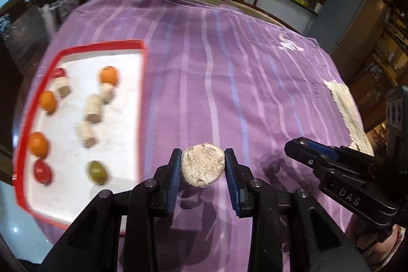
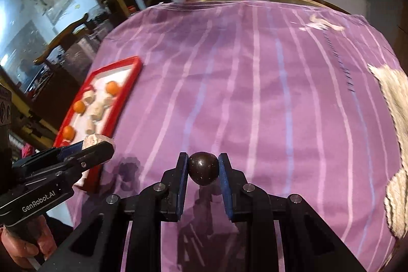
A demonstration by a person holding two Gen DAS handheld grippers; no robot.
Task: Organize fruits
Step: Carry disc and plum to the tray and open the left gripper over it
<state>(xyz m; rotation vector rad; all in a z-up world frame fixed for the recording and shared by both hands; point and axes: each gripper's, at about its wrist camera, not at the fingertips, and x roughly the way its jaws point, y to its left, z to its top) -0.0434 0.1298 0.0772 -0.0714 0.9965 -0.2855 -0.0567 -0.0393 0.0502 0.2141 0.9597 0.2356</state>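
Landmark: tray [image 1: 84, 49], red-rimmed, white inside, on the purple cloth [image 1: 229, 80].
Left gripper [image 1: 203, 166]: closed on a beige chunk [image 1: 202, 165], round cut face toward the camera, pinched between both blue pads; it hangs over the cloth just right of the tray's near corner.
Right gripper [image 2: 203, 167]: closed on a dark fruit [image 2: 203, 168], small and round, held at its widest part; it is over the cloth, further right of the tray than the left one.
In the tray: oranges [image 1: 109, 75], beige chunks like the held one [image 1: 92, 108], a red fruit [image 1: 42, 170], a green fruit [image 1: 97, 172].
Step in hand: by my reading, carrying both pieces to the tray.
Doing it well: bring the chunk in first, since it is nearer; aim for bare white floor near the other chunks, lower it before opening so it does not roll.
Dark fruit: round, likely to roll; set it low, away from the rim.
Risk: the two grippers crowd each other at the tray's near edge; take turns.
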